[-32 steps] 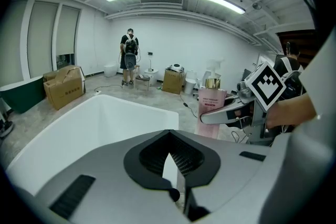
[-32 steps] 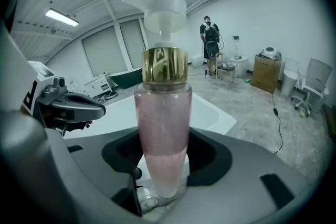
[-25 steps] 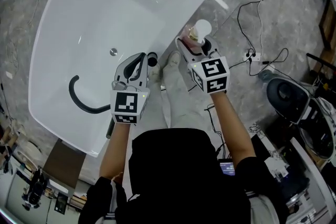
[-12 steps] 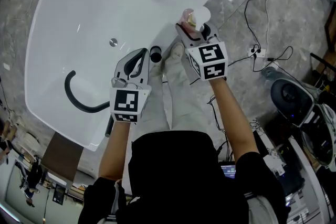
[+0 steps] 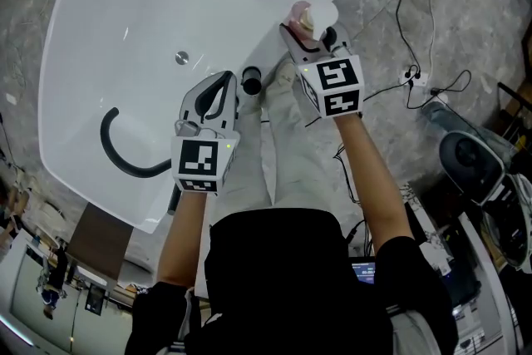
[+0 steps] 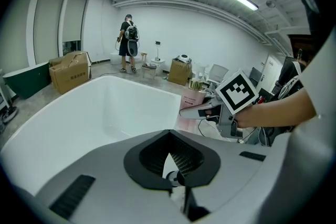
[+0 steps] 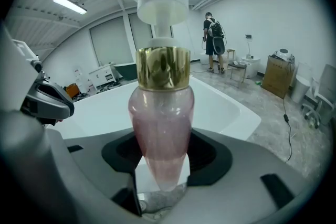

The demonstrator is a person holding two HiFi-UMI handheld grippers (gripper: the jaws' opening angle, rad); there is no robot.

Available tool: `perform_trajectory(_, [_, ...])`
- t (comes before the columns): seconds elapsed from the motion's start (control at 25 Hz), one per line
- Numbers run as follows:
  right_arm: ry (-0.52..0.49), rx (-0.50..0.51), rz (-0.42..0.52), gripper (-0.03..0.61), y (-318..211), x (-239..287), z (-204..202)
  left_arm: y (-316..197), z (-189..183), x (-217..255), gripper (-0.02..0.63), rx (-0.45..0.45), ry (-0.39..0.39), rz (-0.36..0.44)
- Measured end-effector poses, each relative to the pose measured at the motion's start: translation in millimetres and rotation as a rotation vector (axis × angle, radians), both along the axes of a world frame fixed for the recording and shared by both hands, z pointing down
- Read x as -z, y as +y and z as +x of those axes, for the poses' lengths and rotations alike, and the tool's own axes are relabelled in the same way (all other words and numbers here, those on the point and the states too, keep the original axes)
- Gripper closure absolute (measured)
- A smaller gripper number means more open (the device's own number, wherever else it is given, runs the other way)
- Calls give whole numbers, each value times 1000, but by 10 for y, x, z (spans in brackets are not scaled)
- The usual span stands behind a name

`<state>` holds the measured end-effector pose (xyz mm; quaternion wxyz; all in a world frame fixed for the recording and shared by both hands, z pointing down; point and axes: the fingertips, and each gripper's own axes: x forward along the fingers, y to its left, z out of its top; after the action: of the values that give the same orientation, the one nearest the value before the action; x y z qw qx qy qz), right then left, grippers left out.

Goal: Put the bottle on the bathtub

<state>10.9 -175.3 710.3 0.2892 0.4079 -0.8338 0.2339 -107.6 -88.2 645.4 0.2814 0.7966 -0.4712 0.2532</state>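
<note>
One pink bottle (image 7: 160,128) is gripped in the jaws of the right gripper (image 5: 301,33) at the rim of the bathtub (image 5: 100,29); the jaws of the left gripper (image 5: 221,91) are closed, empty.

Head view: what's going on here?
A person stands beside a white bathtub with tongs in each hand. The right tongs are clamped on a pink pump bottle with a gold collar, held upright at the tub's rim. Whether it has touched down isn't clear. The left tongs are shut and empty, hovering over the rim nearby.
</note>
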Motion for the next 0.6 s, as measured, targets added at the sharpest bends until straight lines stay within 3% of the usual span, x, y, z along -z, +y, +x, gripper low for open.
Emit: perform_trajectory(0.6, [-32,-8,8,337,101,-135,24,-14,44,-117,601,-12,-2,-1])
